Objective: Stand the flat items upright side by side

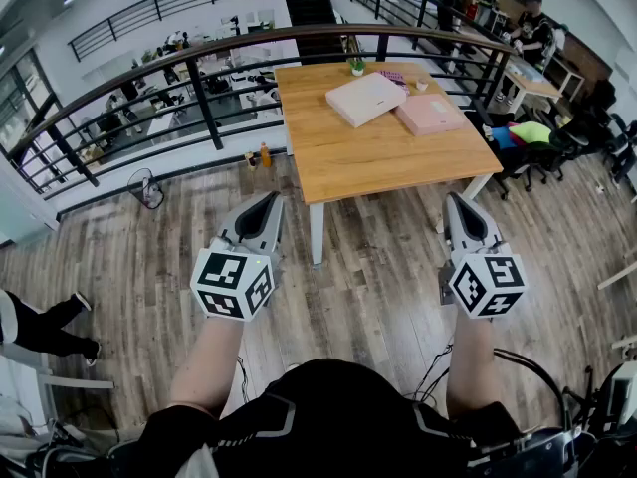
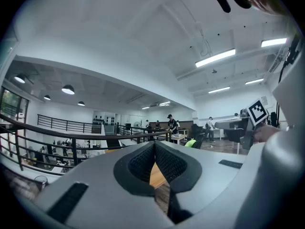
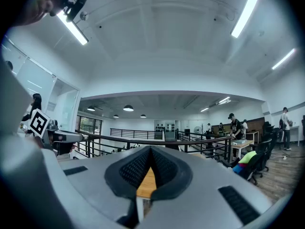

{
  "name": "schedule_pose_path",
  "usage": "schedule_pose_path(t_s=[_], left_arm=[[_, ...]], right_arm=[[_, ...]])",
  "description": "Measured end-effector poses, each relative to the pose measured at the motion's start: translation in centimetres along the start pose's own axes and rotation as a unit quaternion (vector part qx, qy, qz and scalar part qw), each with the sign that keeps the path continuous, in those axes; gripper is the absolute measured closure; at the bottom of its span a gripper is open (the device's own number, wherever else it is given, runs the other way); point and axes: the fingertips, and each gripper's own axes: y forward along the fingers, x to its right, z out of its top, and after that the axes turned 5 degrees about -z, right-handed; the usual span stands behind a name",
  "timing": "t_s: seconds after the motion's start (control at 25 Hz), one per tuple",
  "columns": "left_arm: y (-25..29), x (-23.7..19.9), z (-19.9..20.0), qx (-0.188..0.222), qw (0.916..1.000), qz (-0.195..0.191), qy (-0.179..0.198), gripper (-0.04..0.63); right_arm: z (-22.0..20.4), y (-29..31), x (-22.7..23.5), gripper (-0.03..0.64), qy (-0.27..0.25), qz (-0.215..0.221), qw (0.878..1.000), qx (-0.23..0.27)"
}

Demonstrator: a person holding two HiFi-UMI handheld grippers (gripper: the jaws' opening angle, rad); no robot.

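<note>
Two flat boxes lie on the wooden table (image 1: 368, 162) ahead: a white one (image 1: 365, 99) at the middle back and a pink one (image 1: 430, 114) to its right, both lying flat. My left gripper (image 1: 271, 200) and right gripper (image 1: 453, 200) hang over the floor, short of the table's near edge, both pointing at it. Each is shut with nothing between its pads. In the left gripper view the left gripper (image 2: 154, 145) shows only a sliver of tabletop (image 2: 156, 174) past its closed tips. The right gripper (image 3: 150, 150) likewise shows a sliver of tabletop (image 3: 147, 185).
A small potted plant (image 1: 357, 67) and small items stand at the table's far edge. A dark railing (image 1: 199, 88) runs behind and left of the table. Office chairs (image 1: 542, 139) crowd its right side. A floor fan (image 1: 147, 189) stands left, and a person's legs (image 1: 40, 327) are at far left.
</note>
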Motion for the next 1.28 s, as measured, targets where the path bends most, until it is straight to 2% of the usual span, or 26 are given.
schedule_pose_path(t_s=[0.2, 0.48, 1.04, 1.2, 1.28], left_arm=[[-0.1, 1.1, 0.2, -0.001, 0.9999, 0.006, 0.014, 0.566], [-0.5, 2.0, 0.7, 0.006, 1.0, 0.0, -0.004, 0.566], [-0.5, 4.1, 0.9, 0.003, 0.9999, -0.011, -0.005, 0.565], [0.0, 4.8, 1.0, 0.001, 0.9999, -0.013, -0.002, 0.558], [0.2, 5.0, 1.1, 0.002, 0.9999, -0.014, 0.001, 0.518]], right_arm=[[-0.1, -0.7, 0.7, 0.607, 0.006, -0.004, 1.0, 0.002], [0.4, -1.6, 1.1, 0.606, 0.018, 0.0, 1.0, 0.009], [0.3, -2.6, 1.7, 0.594, 0.015, 0.01, 1.0, 0.01], [0.2, -2.6, 2.2, 0.541, 0.019, 0.015, 1.0, 0.009], [0.2, -2.6, 2.3, 0.497, 0.02, 0.02, 1.0, 0.007]])
